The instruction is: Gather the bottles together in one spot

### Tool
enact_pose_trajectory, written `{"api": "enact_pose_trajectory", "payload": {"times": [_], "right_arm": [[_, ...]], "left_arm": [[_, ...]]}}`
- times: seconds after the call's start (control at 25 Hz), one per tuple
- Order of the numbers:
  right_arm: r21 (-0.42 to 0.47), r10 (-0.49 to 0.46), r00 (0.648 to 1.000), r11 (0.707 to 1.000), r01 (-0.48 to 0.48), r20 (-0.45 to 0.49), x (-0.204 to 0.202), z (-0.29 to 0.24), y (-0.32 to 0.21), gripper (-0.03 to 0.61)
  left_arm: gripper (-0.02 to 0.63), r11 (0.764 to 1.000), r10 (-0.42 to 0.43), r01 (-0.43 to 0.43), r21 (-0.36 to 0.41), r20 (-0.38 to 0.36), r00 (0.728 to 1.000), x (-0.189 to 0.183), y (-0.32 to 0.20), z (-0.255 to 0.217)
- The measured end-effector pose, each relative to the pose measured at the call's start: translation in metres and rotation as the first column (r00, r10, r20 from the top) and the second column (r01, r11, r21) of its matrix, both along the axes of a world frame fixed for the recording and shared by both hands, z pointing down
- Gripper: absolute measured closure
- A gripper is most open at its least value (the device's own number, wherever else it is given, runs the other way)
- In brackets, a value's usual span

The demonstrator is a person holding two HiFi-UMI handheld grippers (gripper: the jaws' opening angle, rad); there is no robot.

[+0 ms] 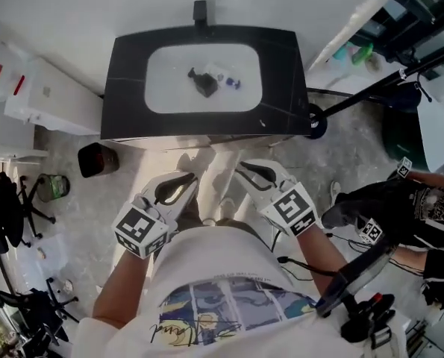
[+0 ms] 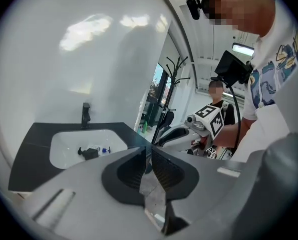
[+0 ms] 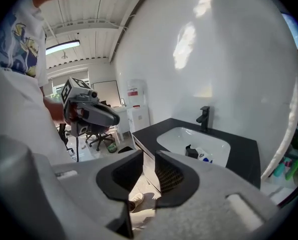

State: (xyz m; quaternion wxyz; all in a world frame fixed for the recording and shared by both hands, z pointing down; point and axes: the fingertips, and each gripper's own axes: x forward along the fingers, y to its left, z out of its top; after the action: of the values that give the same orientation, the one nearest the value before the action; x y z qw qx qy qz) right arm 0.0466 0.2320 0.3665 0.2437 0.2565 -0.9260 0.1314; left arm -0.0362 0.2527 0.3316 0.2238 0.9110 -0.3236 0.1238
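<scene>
Head view: a black counter (image 1: 128, 88) stands against the white wall, with a white sink (image 1: 169, 95) set into it and a black tap (image 1: 200, 12) at the sink's far edge. Two bottles lie in the sink near its middle. A dark bottle (image 1: 204, 83) lies on its side, and a clear bottle (image 1: 227, 79) with a blue cap is just beside it on the right. Whether they touch is too small to tell. The left gripper (image 1: 183, 179) and the right gripper (image 1: 245, 170) are held side by side above the floor (image 1: 72, 200), short of the counter's near edge and well apart from the bottles. A small black bin (image 1: 97, 159) sits on the floor at the counter's left corner.

Left gripper view: the two dark fingers (image 2: 131, 171) stand released with only a slim gap between their tips, and nothing is in that gap. Beyond them the sink shows at the left with both bottles lying in it. The right gripper shows at the right.

Right gripper view: these fingers (image 3: 174, 176) are also released, with a clearly wider gap, and only the floor shows through it. The sink with the two bottles lies ahead to the right, and the left gripper shows at the left.
</scene>
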Motion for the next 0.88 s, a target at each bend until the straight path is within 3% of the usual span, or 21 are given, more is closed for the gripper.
{"api": "enact_pose_trajectory", "payload": {"times": [0.2,0.52,0.68,0.88], "right_arm": [[0.017,0.013,0.998,1.0,-0.012,-0.059,-0.037,0.005,-0.048,0.506],[0.012,0.078,0.989,0.997,-0.077,-0.124,-0.098,0.011,-0.117,0.506],[-0.003,0.103,0.986,0.995,-0.104,-0.131,-0.118,0.016,-0.124,0.506],[-0.024,0.118,0.985,0.992,-0.122,-0.124,-0.116,0.017,-0.133,0.505]], "left_arm": [[0.574,0.999,0.017,-0.015,0.029,-0.047,0.999,-0.034,-0.042,-0.002],[0.574,0.996,0.088,-0.087,0.026,-0.047,0.995,-0.103,-0.098,0.002],[0.574,0.998,0.062,-0.063,-0.014,-0.079,0.995,-0.122,-0.129,0.015],[0.563,0.994,0.008,-0.019,-0.104,-0.109,0.994,-0.111,-0.17,0.042]]}}
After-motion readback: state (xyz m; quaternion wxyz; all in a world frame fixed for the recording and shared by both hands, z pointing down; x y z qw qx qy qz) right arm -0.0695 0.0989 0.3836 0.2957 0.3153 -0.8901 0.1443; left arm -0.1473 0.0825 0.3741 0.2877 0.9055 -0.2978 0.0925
